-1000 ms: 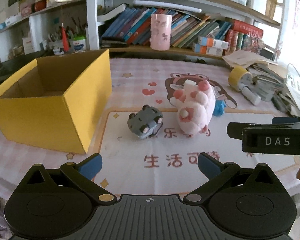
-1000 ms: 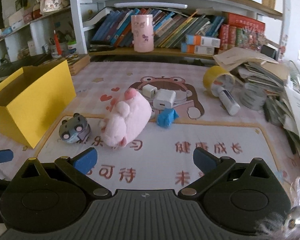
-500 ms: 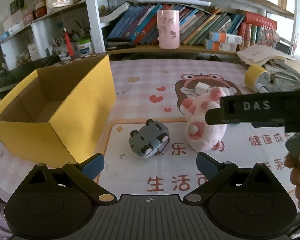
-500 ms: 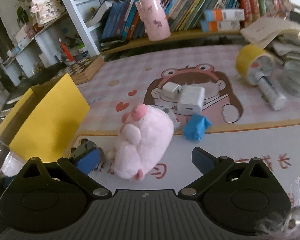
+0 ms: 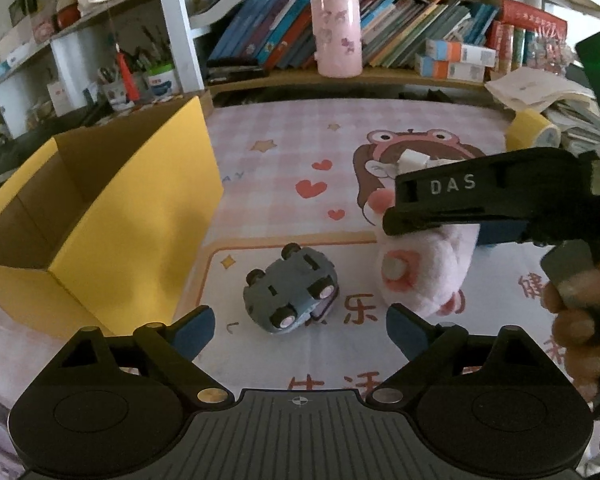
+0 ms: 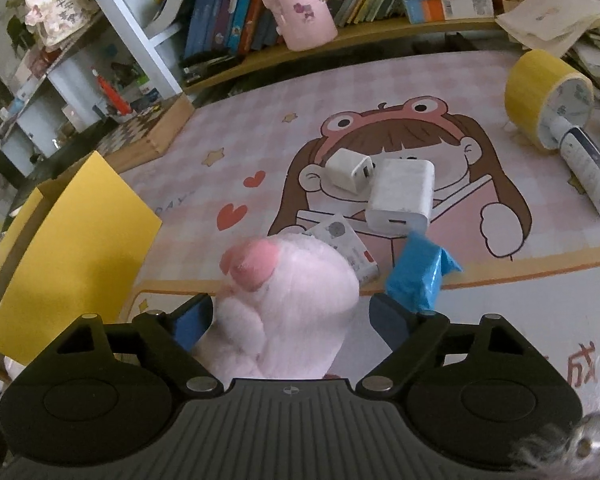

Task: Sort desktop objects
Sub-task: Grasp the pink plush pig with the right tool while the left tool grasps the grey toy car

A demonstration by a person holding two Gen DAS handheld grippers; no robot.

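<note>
My right gripper (image 6: 290, 316), jaws just closing, straddles the pink plush (image 6: 288, 312) at twelve o'clock, not yet pinching; my left gripper (image 5: 300, 326) stays open.

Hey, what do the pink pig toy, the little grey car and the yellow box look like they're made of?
Pink pig toy: soft plush, judging by its fuzzy, matte pile. Little grey car: probably moulded hard plastic, smooth with a dull sheen. Yellow box: cardboard, likely, with matte yellow outer faces and a plain brown inside.
</note>
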